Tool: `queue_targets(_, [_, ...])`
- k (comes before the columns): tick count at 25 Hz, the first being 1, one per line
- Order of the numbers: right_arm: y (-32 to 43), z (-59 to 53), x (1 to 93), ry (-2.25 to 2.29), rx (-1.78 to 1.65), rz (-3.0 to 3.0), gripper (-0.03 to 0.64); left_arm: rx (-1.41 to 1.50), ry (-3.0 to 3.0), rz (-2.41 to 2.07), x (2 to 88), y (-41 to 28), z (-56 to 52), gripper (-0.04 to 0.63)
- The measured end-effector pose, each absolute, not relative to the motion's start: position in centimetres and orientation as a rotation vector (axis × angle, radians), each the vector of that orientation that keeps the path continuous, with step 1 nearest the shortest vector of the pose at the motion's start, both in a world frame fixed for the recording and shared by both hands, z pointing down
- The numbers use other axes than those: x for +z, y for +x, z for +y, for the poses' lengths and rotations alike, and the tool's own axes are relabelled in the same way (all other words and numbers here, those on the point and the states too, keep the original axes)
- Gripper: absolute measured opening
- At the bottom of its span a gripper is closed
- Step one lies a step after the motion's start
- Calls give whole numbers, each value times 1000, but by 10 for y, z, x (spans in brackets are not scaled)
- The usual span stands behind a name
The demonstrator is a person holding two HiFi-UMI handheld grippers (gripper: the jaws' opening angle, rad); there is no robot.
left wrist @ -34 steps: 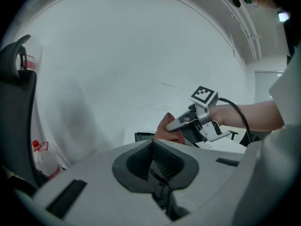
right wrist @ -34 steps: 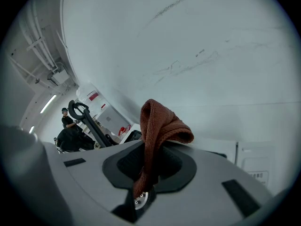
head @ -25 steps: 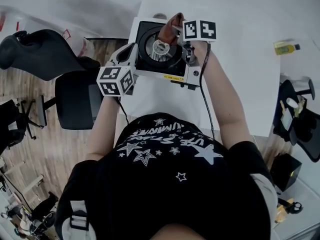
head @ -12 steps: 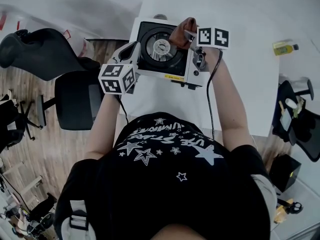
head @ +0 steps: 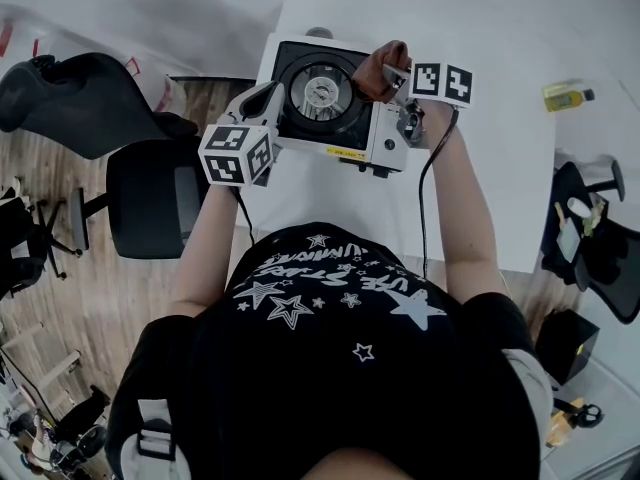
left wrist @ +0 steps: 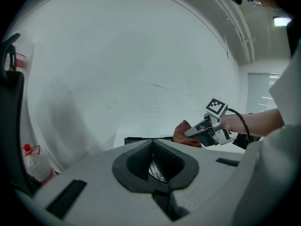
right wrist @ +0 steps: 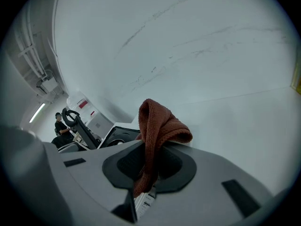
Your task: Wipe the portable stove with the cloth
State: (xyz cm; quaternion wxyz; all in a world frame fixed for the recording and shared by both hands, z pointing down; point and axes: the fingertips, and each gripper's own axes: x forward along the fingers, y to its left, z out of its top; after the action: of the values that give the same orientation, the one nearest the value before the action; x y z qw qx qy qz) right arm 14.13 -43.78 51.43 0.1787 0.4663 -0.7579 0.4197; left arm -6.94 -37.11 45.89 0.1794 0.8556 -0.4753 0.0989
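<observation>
A portable stove is seen on the white table, at 12 o'clock from the person's chest, with its round burner facing up and its white control side turned toward the person.

The brown cloth is gripped by the right gripper — the jaws are closed narrowly on a fold of it, and the rest is bunched above the tips, as shown in the right gripper view. The cloth is held at the stove's 2 o'clock corner, on or just over the top's edge; contact with the surface cannot be told.

The left gripper is placed at the stove's 9 o'clock edge, its tips right at the white casing. Its jaws are brought together, and nothing is held between them in the left gripper view; the stove's dark top is seen just beyond the tips.

A small yellow bottle is lying on the table at 3 o'clock from the stove, well apart. A black chair is standing on the wooden floor at 8 o'clock, beside the table.
</observation>
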Motion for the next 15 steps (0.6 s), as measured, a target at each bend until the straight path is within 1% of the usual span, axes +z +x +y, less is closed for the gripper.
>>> queue_targets(15, [193,-410,515,1451,1284,-2109,55,270,2442,-1323,453,-68,-363,9])
